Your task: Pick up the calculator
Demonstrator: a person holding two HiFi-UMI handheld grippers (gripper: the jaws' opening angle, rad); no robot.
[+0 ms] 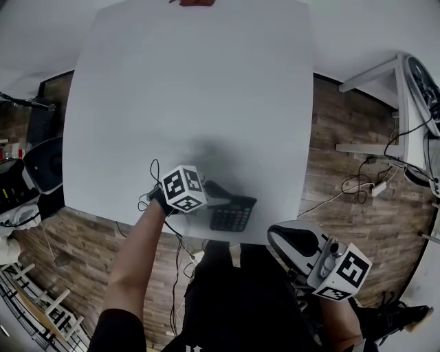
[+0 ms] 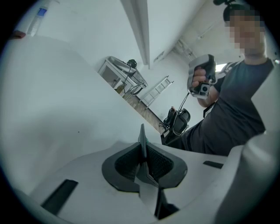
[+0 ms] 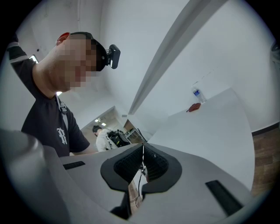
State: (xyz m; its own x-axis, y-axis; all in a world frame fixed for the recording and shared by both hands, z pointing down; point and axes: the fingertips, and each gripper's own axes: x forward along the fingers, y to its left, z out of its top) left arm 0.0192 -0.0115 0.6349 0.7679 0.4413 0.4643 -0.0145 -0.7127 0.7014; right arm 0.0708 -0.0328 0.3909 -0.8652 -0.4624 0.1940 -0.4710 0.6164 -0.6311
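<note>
The dark calculator [image 1: 235, 214] is at the near edge of the white table [image 1: 192, 89]. My left gripper [image 1: 218, 194] reaches it from the left, its marker cube above the table edge. In the left gripper view the calculator [image 2: 142, 135] stands edge-on as a thin dark slab between the pads, and the left gripper [image 2: 143, 153] is shut on it. My right gripper [image 1: 273, 232] hangs off the table at the lower right, in front of the person's body. In its own view the right gripper [image 3: 143, 164] has its pads together with nothing between them.
A small red thing [image 1: 196, 3] lies at the table's far edge, with a bottle [image 3: 197, 94] beside it. A white desk with cables [image 1: 405, 103] stands to the right and a chair [image 1: 45, 165] to the left on the wooden floor.
</note>
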